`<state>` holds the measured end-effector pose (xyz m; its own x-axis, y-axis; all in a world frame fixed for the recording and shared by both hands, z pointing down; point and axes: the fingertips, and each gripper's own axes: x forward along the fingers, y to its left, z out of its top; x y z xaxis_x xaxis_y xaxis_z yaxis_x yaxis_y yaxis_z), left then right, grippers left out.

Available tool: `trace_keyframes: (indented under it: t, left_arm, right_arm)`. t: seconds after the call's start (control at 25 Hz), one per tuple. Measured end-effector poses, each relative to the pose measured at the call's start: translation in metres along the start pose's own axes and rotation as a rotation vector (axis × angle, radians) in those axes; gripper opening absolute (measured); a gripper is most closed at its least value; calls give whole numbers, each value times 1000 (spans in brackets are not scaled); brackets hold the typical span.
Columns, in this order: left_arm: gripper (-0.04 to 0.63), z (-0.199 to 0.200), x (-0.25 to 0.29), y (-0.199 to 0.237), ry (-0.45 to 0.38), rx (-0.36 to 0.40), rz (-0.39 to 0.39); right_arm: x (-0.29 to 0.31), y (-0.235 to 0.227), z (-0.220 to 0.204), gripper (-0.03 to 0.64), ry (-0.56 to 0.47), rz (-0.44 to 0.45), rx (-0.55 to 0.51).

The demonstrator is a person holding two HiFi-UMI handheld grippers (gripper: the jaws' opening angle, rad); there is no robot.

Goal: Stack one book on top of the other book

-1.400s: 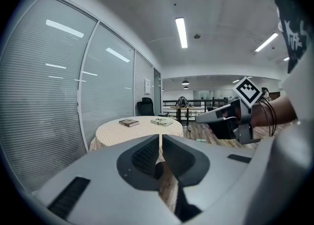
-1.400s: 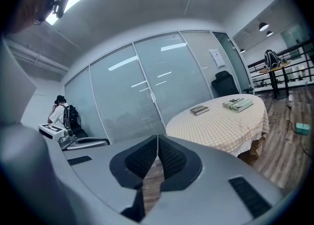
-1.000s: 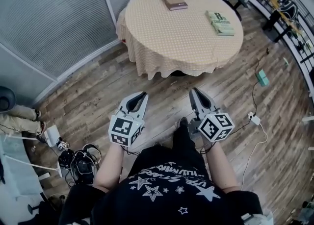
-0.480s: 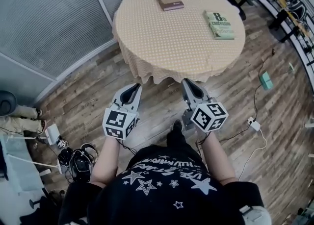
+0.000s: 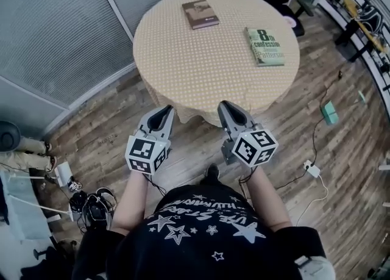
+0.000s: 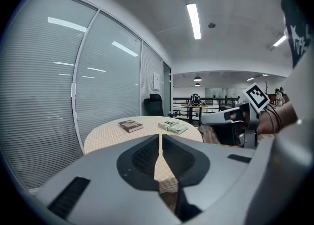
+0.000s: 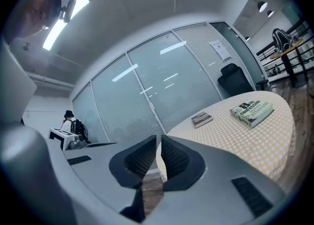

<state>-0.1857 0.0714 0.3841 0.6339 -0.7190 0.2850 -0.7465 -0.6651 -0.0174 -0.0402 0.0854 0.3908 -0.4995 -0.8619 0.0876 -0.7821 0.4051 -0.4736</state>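
While left tool (image 5: 164, 111) and right tool (image 5: 228, 107) sit closed, empty, the brown book (image 5: 200, 14) looks stiff: pinch its edge.

The left book (image 5: 200, 14) lies far back on the surface (image 5: 183, 71), the right book (image 5: 264, 46) nearer, well apart; left tongs (image 5: 166, 110) and right tongs (image 5: 225, 106) side by side before its near edge.

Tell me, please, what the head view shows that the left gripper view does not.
Only the head view: a teal box and a cable tangle on the floor. Only the left gripper view: the ceiling light strip. Both: the round table, the brown book, the green book and the right gripper, jaws together.
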Motion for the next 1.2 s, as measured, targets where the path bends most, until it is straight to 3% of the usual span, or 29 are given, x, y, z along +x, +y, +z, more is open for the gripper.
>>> trace_keyframes:
  t: [0.32,0.64,1.2]
  left_arm:
    - [26,10,41,-14,1,-34,28]
    - [26,14,55,-3,-4,-61,57]
    - [26,16,141,49,-4,-110,-40]
  right_arm:
    - [9,-37,22,35,30,78,-27]
    - [23,-61,26,35,42,50,-16]
    - [80,-108,46,35,53,-18,18]
